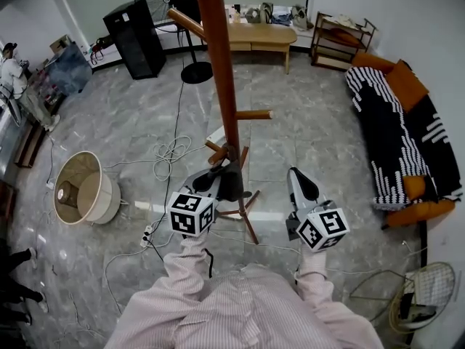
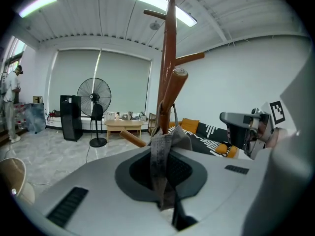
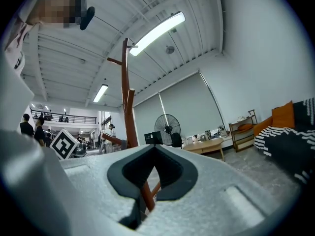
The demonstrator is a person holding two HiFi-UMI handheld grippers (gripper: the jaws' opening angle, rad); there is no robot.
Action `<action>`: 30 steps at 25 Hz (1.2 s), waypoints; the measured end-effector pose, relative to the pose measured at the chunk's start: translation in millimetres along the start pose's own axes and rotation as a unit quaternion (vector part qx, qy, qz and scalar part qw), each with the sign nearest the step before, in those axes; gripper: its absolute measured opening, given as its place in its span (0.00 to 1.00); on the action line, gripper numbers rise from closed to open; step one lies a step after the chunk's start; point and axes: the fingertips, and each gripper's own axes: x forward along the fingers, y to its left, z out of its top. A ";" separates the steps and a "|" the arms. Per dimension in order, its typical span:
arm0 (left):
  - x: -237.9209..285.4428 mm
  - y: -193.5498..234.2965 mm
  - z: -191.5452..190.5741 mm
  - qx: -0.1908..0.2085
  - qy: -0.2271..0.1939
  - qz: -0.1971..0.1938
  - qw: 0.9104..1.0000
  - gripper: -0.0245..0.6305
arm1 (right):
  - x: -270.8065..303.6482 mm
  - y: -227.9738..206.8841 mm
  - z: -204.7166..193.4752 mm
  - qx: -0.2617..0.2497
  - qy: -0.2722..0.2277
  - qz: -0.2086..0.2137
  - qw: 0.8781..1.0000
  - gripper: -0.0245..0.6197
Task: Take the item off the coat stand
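A tall brown coat stand (image 1: 221, 71) rises just ahead of me on a tripod foot. A grey fabric item (image 2: 160, 161) hangs by its loop from a slanted lower peg (image 2: 172, 90) of the stand (image 2: 170, 58); in the head view it shows as a dark bundle (image 1: 232, 184) against the pole. My left gripper (image 1: 218, 176) is shut on this fabric, which runs down between its pads (image 2: 165, 181). My right gripper (image 1: 296, 174) hovers to the right of the stand, shut and holding nothing (image 3: 147, 191); the pole (image 3: 128, 112) stands to its left.
A lampshade (image 1: 81, 189) lies on the floor at the left, with cables (image 1: 171, 155) trailing round the stand's foot. A standing fan (image 1: 182, 20), a black speaker (image 1: 136, 38) and a wooden table (image 1: 261, 35) stand at the back. A striped sofa (image 1: 403, 129) lines the right wall.
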 end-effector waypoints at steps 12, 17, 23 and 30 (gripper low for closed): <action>-27.0 -1.2 20.8 -0.003 -0.037 0.015 0.999 0.06 | -6.4 12.2 5.7 -0.005 -0.008 0.010 1.000 0.05; -39.7 -0.5 22.1 -0.006 -0.050 0.020 0.999 0.06 | -7.7 20.0 6.4 -0.008 -0.014 0.016 1.000 0.05; -58.6 -3.5 23.2 -0.010 -0.066 0.028 0.997 0.06 | -13.1 29.7 8.3 -0.012 -0.019 0.026 0.999 0.05; -77.5 -3.5 33.2 -0.014 -0.082 0.037 0.996 0.06 | -10.4 39.9 15.2 -0.011 -0.019 0.036 0.999 0.05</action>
